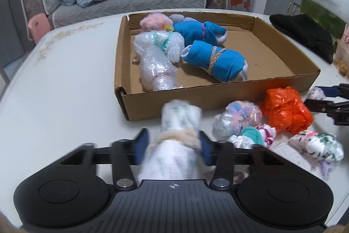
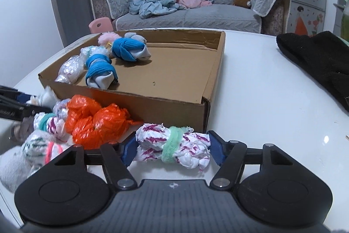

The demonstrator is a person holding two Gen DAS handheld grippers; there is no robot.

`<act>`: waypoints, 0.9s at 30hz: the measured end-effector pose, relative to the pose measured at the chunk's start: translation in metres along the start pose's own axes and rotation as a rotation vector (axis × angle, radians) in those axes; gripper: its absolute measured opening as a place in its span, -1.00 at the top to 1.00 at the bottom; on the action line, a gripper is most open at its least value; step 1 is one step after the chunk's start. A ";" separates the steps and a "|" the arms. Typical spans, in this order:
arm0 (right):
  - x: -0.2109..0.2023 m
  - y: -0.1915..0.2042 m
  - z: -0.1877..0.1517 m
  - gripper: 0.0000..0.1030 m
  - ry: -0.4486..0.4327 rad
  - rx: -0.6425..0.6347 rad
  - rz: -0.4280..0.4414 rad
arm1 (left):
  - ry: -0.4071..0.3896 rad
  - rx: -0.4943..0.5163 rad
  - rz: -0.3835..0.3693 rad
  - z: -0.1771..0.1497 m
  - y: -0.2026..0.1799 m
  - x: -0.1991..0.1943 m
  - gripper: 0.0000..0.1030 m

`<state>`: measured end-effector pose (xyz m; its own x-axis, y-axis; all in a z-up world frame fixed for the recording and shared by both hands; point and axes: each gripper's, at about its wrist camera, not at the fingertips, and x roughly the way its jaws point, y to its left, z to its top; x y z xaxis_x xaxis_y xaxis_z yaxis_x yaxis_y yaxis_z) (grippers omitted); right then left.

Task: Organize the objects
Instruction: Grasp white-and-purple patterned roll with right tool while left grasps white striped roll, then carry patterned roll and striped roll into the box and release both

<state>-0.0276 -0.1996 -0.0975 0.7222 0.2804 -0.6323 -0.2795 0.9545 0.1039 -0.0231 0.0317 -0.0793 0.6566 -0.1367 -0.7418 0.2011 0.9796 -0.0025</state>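
Note:
An open cardboard box (image 1: 218, 99) lies on the white table (image 1: 76, 80); inside are two blue sock rolls (image 1: 218, 62), bubble-wrapped bundles (image 1: 152, 62) and a pink fluffy item (image 1: 154, 22). In front of the box, my left gripper (image 1: 174, 144) is shut on a white rolled bundle (image 1: 181, 115) tied with a beige band. In the right wrist view, my right gripper (image 2: 172, 151) has its blue pads against both ends of a white bundle with purple marks (image 2: 150, 141) and a green band, which rests on the table by the box's corner (image 2: 205, 110).
Loose bundles lie between the grippers: an orange plastic one (image 1: 285, 108), a pastel bubble-wrapped one (image 1: 237, 117) and white patterned ones (image 1: 316, 145). Black fabric (image 2: 316, 54) lies at the table's right. A grey sofa (image 2: 196, 14) stands behind.

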 end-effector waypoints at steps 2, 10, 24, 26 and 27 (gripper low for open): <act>-0.003 -0.001 -0.002 -0.20 -0.001 0.006 0.002 | -0.004 -0.010 -0.009 -0.002 0.001 -0.002 0.18; -0.018 -0.008 -0.002 -0.19 -0.004 0.011 -0.002 | -0.030 -0.063 0.015 -0.012 0.012 -0.024 0.20; -0.060 -0.023 0.062 -0.19 -0.094 -0.063 0.006 | -0.147 -0.031 0.029 0.045 0.011 -0.092 0.20; -0.060 -0.024 0.079 -0.19 -0.118 -0.079 0.007 | -0.160 -0.008 0.021 0.065 0.003 -0.091 0.20; -0.059 -0.024 0.090 -0.19 -0.130 -0.091 0.009 | -0.168 0.008 0.018 0.076 -0.003 -0.088 0.20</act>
<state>-0.0063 -0.2297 0.0063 0.7938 0.3048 -0.5262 -0.3377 0.9406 0.0355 -0.0267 0.0295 0.0367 0.7720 -0.1424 -0.6195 0.1937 0.9809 0.0159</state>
